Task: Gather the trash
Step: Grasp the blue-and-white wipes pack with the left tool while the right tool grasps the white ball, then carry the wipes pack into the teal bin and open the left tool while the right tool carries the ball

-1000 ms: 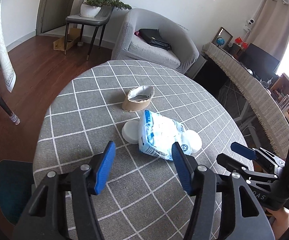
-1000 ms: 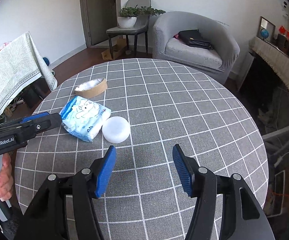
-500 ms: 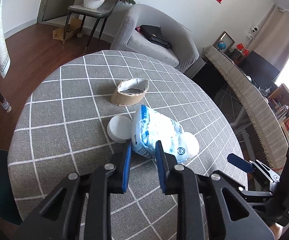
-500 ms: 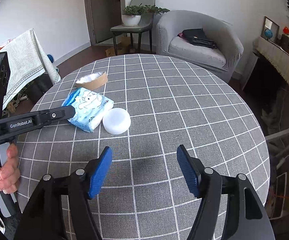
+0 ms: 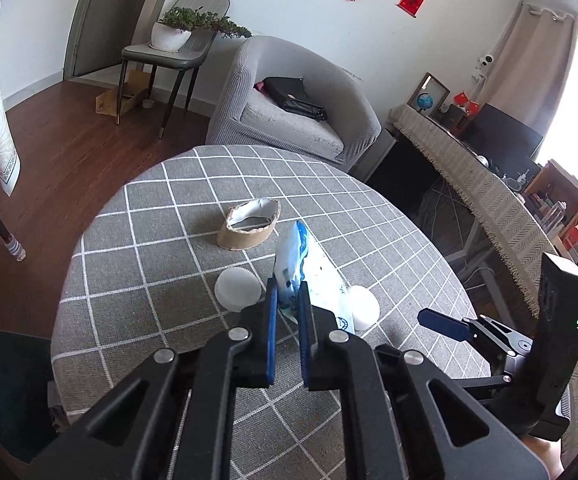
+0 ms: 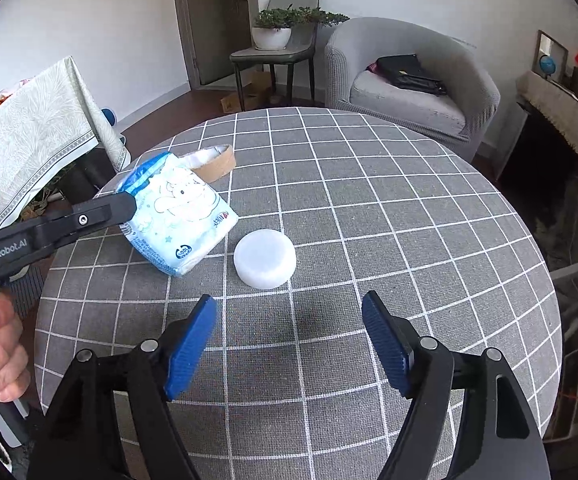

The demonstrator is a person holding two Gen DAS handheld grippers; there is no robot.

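My left gripper has just been closing and now pinches the blue and white tissue pack by its edge. The soft pack tilts up, its long side pointing away toward the brown paper ring. My right gripper has just been opening, with nothing between its jaws, near the white lid beside the pack.

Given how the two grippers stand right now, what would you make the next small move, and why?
Probably lift the left gripper: it has just closed on the tissue pack, whose lower corner still seems to rest on the table.
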